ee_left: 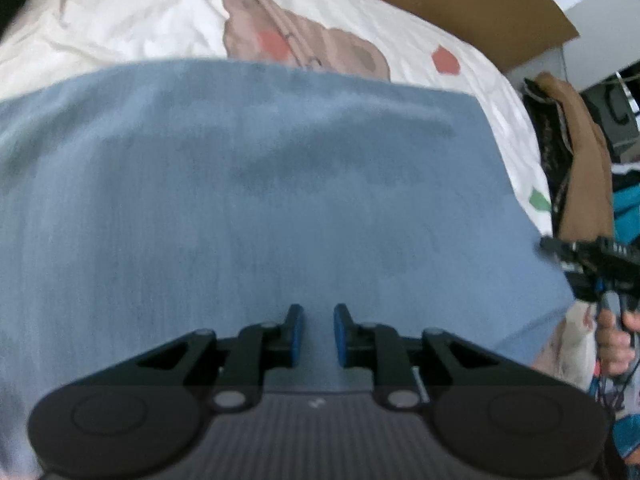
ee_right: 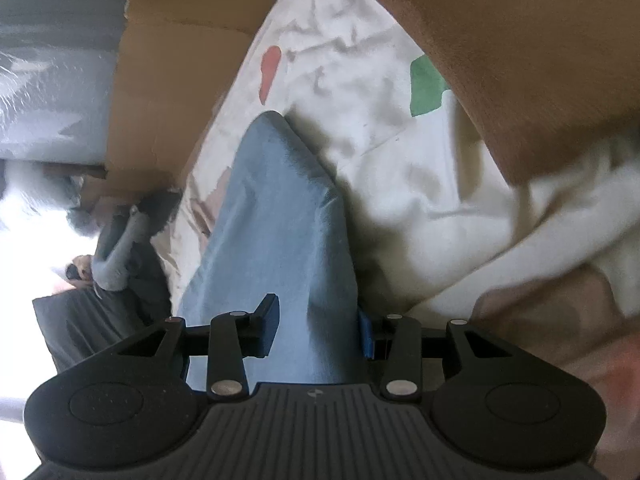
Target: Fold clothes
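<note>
A blue garment (ee_left: pixel 280 200) lies spread flat over the white printed bedsheet (ee_left: pixel 120 32) and fills most of the left wrist view. My left gripper (ee_left: pixel 318 322) hovers low over its near part, its blue pads a narrow gap apart with nothing pinched between them. In the right wrist view the blue garment (ee_right: pixel 276 208) runs as a raised fold straight between the fingers of my right gripper (ee_right: pixel 316 318). Those jaws stand wide, and the pads do not visibly press the cloth. The right gripper (ee_left: pixel 568 254) also shows at the garment's right edge, held by a hand (ee_left: pixel 616 344).
A brown cardboard box (ee_left: pixel 492 4) stands beyond the bed. A brown garment (ee_left: pixel 584 168) hangs at the right beside the mattress. White bedding (ee_right: pixel 480 208) is bunched to the right of the fold. A grey-sleeved arm (ee_right: pixel 116 248) shows at the left.
</note>
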